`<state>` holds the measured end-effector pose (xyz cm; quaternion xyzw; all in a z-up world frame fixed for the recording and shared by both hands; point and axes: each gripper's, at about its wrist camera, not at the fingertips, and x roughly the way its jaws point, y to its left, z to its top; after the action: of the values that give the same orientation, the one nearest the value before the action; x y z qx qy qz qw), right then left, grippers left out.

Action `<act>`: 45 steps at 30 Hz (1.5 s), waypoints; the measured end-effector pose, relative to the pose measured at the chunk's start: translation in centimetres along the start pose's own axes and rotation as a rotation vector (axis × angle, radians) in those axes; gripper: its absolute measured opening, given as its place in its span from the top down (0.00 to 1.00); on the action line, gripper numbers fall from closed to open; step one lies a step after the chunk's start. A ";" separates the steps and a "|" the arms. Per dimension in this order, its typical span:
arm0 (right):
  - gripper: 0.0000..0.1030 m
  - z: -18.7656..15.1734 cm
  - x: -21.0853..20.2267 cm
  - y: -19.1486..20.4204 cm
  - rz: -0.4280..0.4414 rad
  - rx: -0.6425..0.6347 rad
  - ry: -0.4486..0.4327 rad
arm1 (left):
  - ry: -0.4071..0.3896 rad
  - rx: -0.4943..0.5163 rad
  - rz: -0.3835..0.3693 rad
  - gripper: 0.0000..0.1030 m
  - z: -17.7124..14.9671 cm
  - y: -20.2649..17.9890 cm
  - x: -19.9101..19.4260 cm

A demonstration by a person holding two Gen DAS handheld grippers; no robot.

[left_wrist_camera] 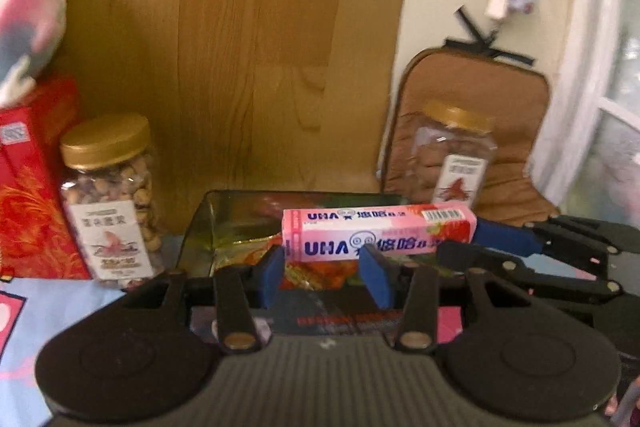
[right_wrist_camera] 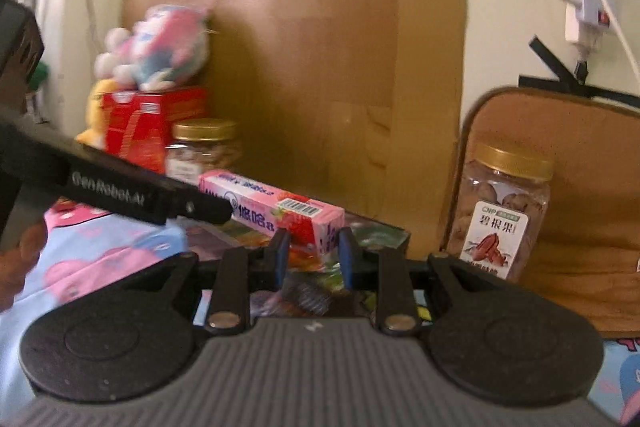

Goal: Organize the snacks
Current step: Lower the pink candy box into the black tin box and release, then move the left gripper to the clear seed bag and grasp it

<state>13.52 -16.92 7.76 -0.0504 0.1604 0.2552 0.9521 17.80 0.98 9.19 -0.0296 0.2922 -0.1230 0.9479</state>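
Note:
A pink UHA candy box [left_wrist_camera: 376,233] hangs level above a clear tray [left_wrist_camera: 196,227] of wrapped snacks. My right gripper [right_wrist_camera: 312,245] is shut on the box's right end [right_wrist_camera: 316,223]; in the left wrist view its blue pads [left_wrist_camera: 504,233] clamp that end. My left gripper [left_wrist_camera: 326,267] is open, its blue fingertips [left_wrist_camera: 272,271] just below and in front of the box's left half, touching nothing that I can see. The left gripper's arm [right_wrist_camera: 120,193] crosses the right wrist view.
A gold-lidded nut jar [left_wrist_camera: 112,195] stands left of the tray beside a red box [left_wrist_camera: 32,187] with a plush toy [left_wrist_camera: 28,23] on top. A pecan jar [right_wrist_camera: 500,211] stands right, against a brown cushion [right_wrist_camera: 568,163]. A wooden board [left_wrist_camera: 240,47] stands behind.

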 end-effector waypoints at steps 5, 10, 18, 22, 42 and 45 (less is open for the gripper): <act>0.69 -0.1 4.0 -0.9 -0.049 0.016 0.041 | 0.016 -0.037 0.040 0.57 0.4 1.0 4.2; 0.56 -0.7 5.2 -1.2 -0.083 0.055 0.042 | 0.024 -0.086 0.046 0.56 -0.1 2.1 4.5; 0.54 -2.7 0.2 -0.6 -0.042 0.121 0.016 | -0.033 -0.039 0.027 0.45 -3.1 1.3 -1.6; 0.52 -4.4 -1.9 -0.4 -0.009 0.163 0.050 | -0.017 -0.022 0.017 0.45 -5.2 0.3 -3.6; 0.72 -8.5 -0.5 0.3 0.139 0.558 0.266 | 0.179 -0.102 -0.056 0.47 -10.7 0.4 -1.6; 0.77 -7.8 0.8 1.4 0.189 0.541 0.323 | 0.170 -0.155 -0.026 0.47 -11.3 2.9 -3.3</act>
<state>11.28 -16.68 0.12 0.1798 0.3755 0.2792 0.8653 9.45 4.75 1.29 -0.0963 0.3796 -0.1143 0.9130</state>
